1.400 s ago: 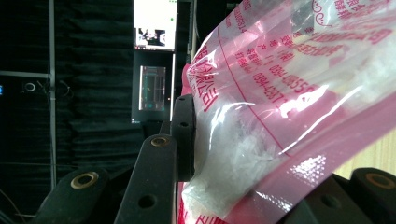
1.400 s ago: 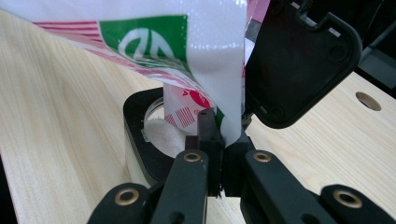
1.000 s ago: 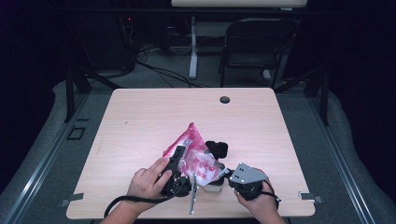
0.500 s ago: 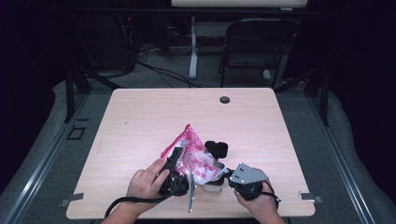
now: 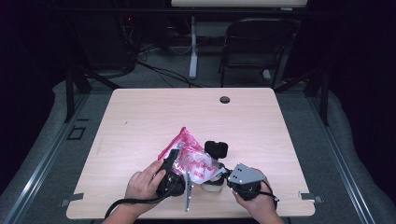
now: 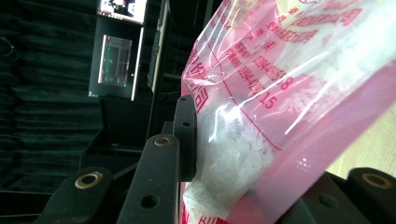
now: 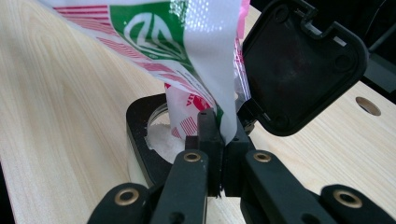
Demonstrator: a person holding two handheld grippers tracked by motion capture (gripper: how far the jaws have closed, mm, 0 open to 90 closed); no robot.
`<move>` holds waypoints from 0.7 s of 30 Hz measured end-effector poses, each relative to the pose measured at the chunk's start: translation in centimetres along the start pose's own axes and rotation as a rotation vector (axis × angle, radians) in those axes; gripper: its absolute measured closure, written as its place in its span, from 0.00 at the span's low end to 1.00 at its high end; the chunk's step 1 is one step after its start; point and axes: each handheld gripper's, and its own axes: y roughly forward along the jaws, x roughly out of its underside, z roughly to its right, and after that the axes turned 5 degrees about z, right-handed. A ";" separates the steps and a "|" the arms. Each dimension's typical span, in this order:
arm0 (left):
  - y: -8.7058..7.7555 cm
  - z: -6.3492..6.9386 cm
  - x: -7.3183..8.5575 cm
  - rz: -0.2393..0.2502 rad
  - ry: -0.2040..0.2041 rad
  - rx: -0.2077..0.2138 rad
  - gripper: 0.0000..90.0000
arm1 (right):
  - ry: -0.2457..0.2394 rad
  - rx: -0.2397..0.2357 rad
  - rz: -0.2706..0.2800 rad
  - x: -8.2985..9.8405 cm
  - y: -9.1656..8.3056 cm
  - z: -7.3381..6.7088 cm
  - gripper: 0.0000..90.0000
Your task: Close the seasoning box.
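Between left claw (image 6: 224,163) jaws: pink bag (image 6: 289,93), gripped; right claw (image 7: 219,140) pinches its corner.

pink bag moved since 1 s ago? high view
No. The pink bag sits at the same spot against the table's cable hole, with the left gripper and right gripper on it.

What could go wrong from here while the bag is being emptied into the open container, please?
1. The right hand-held gripper pinches only a thin edge of the bag; it may slip and swing the mouth off the container, spilling white grains on the table.
2. The left hand-held gripper squeezes the grain-filled part, so the thin plastic might tear.
3. The hinged lid stands beside the bag and could get knocked shut.
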 end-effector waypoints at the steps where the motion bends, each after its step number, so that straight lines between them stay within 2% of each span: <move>1: 0.0 0.1 0.0 0.004 -0.001 -0.001 0.83 | 0.000 -0.001 -0.001 0.0 0.0 0.0 0.99; 5: 0.1 0.2 0.1 0.002 -0.007 0.004 0.83 | 0.005 -0.001 0.003 0.0 0.0 0.0 0.99; 21: 0.3 0.5 0.9 -0.014 -0.088 0.063 0.83 | 0.004 0.005 0.008 -0.1 0.1 0.0 0.99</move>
